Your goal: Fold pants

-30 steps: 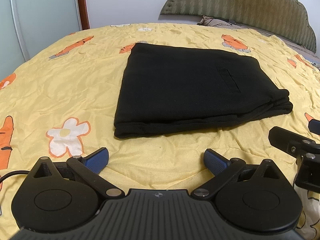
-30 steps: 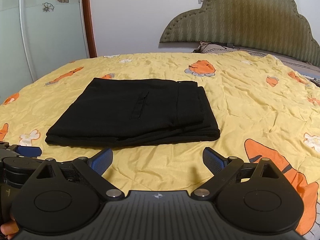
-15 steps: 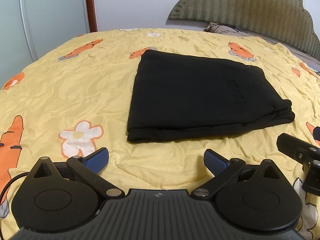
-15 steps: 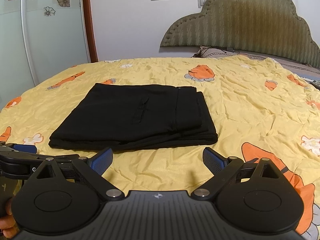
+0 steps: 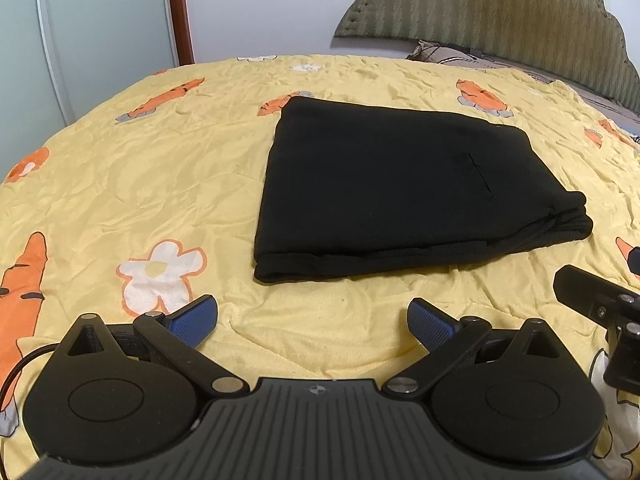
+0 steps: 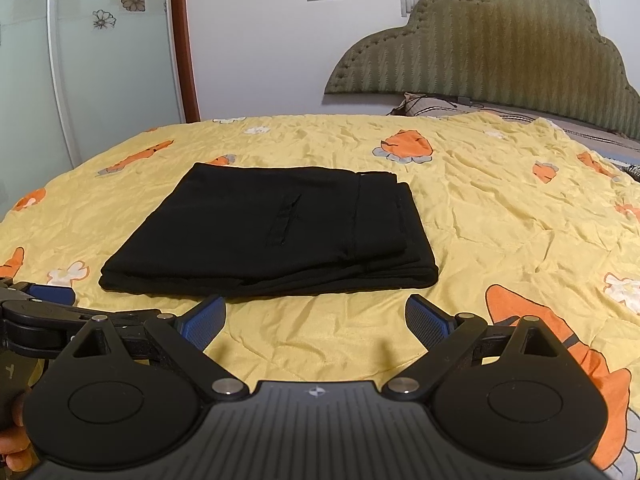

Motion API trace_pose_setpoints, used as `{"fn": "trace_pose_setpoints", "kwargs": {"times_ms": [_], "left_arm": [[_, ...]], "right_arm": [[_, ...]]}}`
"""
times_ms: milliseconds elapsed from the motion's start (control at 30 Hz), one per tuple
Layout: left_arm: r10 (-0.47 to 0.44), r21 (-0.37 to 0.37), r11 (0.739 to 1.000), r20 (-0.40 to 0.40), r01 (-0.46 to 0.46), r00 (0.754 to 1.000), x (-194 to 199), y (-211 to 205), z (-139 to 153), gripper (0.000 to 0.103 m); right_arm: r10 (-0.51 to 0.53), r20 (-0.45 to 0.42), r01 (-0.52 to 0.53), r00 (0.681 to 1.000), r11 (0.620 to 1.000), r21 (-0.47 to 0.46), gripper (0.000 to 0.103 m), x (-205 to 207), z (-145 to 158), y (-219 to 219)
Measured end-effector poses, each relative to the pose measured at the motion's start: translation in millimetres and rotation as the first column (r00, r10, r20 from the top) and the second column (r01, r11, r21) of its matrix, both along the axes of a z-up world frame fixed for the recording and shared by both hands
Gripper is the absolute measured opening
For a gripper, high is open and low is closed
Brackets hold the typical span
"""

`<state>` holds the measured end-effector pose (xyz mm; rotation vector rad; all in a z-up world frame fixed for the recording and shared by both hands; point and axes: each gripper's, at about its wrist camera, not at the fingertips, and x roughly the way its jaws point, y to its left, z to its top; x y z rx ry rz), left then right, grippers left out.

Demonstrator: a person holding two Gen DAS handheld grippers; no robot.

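Observation:
Black pants (image 5: 400, 192) lie folded into a flat rectangle on the yellow bedspread, stacked layers showing at the right edge; the right wrist view shows the same pants (image 6: 276, 232) with a pocket slit on top. My left gripper (image 5: 312, 320) hovers open a short way in front of the bundle, nothing between its blue pads. My right gripper (image 6: 316, 320) is also open and empty, just short of the near edge of the pants. Part of the right gripper (image 5: 600, 312) shows at the right edge of the left wrist view, and the left gripper (image 6: 44, 304) shows at the left edge of the right wrist view.
The yellow bedspread (image 6: 500, 220) with carrot and flower prints covers the whole bed. A padded green headboard (image 6: 500, 48) and a pillow (image 6: 440, 106) stand at the far right. A glass sliding door (image 6: 100, 60) and white wall lie behind. A hand (image 6: 12, 436) shows at lower left.
Both grippers have drawn back and risen slightly from the folded pants, so the bundle sits farther off in both views. The pants have not moved; both grippers stay open.

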<state>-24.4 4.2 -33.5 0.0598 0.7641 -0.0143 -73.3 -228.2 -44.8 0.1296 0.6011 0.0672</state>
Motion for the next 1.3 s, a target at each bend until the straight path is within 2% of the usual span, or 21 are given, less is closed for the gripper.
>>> {"fn": "trace_pose_setpoints", "kwargs": {"times_ms": [1067,1300], "left_arm": [[0.008,0.031,0.999,-0.001,-0.008,1.000,3.5,-0.4,-3.6,0.102],[-0.006,0.053,0.999,0.024,0.005,1.000,1.7,-2.3,-2.4,0.102]], "right_arm": [[0.020,-0.006,-0.020,1.000,1.000,-0.015,0.097,8.2,-3.2,1.1],[0.035,-0.010,-0.035,0.999,0.999,-0.027,0.097,9.1,-4.7,1.5]]}}
